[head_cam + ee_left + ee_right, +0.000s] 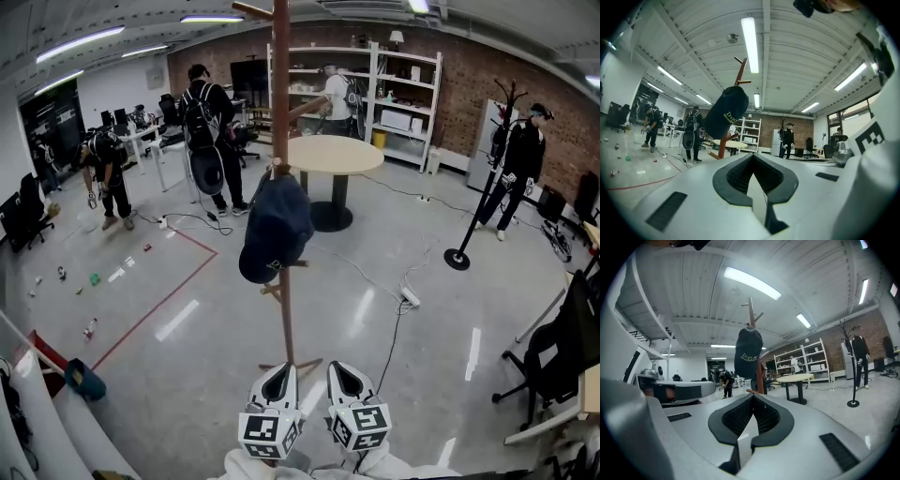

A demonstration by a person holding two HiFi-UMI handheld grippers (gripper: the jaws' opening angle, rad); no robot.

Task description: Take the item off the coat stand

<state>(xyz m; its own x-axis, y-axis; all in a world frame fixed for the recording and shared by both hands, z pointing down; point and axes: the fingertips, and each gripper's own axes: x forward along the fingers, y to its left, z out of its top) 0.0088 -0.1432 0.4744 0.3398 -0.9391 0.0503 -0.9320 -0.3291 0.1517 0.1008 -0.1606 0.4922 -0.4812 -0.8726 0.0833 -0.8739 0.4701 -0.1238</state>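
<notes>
Cap (275,228), dark with pale lettering on it, hangs from a peg about midway up the stand (281,84), crown uppermost and brim drooping toward the floor (187,375). It is untouched, so the task has not begun in earnest.

Both grippers sit low in the head view, side by side near the foot of the pole. The left gripper (280,369) has its fingers pressed together with nothing between them, and the right gripper (344,368) is the same: closed right up and empty. Each gripper view shows the cap ahead of and above its fingers, well apart from them.

From here I judge three risks:

- The fingers must spread before reaching the cap; arriving closed, they would only prod the fabric and set it swinging on the peg.
- The stand is a thin pole on small crossed feet (it looks light). A sideways or downward tug, instead of a lift up and off the peg, could snag the cap and rock or topple the whole thing.
- The cloth is soft. A shallow pinch at the edge of the brim may slip, dropping the cap onto the short pegs (272,291) below or to the floor.
</notes>
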